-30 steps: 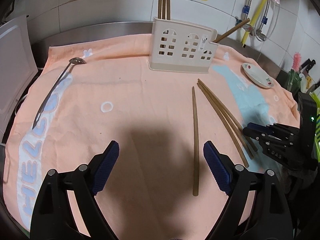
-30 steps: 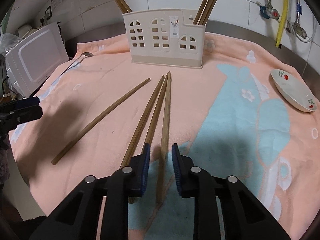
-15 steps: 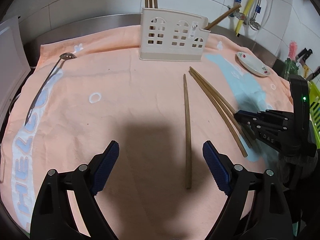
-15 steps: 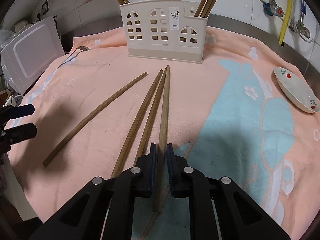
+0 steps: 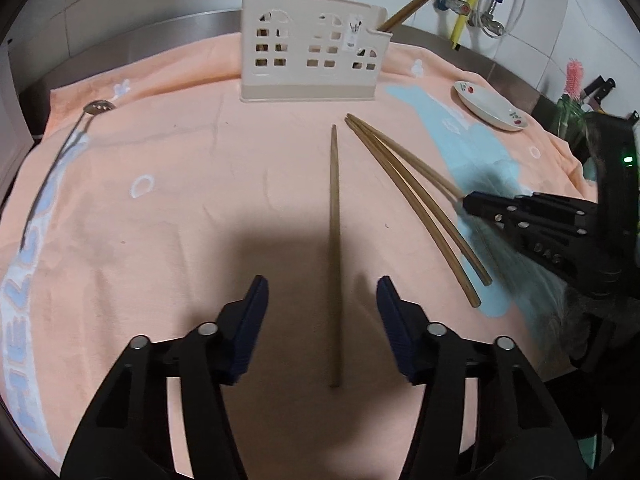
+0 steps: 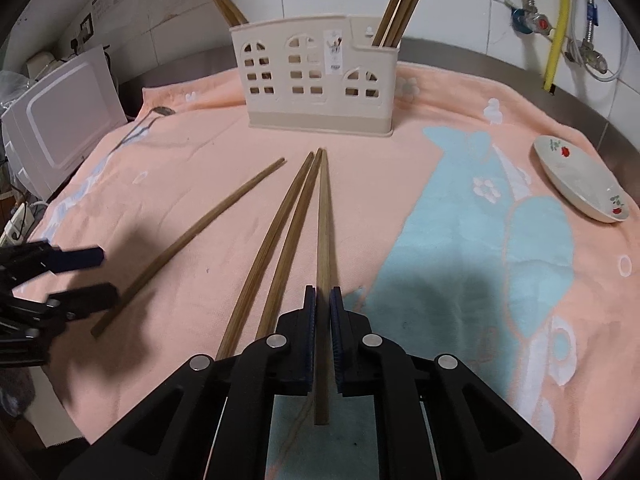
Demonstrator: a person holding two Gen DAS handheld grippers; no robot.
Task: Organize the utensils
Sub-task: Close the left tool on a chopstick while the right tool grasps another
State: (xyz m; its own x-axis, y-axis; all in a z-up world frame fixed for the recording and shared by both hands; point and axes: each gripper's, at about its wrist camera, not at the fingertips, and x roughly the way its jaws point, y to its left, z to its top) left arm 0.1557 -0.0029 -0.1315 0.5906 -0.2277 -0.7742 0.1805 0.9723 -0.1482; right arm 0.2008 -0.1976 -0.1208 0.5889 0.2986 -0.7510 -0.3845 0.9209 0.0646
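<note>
A cream utensil holder (image 5: 312, 50) (image 6: 320, 84) with several chopsticks in it stands at the back of the peach towel. My right gripper (image 6: 323, 300) is shut on the rightmost chopstick (image 6: 323, 216) of a group of three; the other two (image 6: 280, 240) lie beside it. In the left wrist view that gripper (image 5: 468, 202) meets the group (image 5: 404, 184). My left gripper (image 5: 320, 304) is open, its fingers astride the near half of a single chopstick (image 5: 334, 240) lying apart; it also shows in the right wrist view (image 6: 200, 232). A metal spoon (image 5: 76, 136) lies far left.
A small white dish with red fruit print (image 5: 490, 110) (image 6: 580, 184) sits at the towel's right. A white appliance (image 6: 60, 128) stands at the left edge. Pipes and a yellow hose (image 6: 558, 20) run down the tiled wall behind.
My right gripper closed from a small gap onto the rightmost chopstick. My left gripper moved right and forward, so the single chopstick now lies between its open fingers.
</note>
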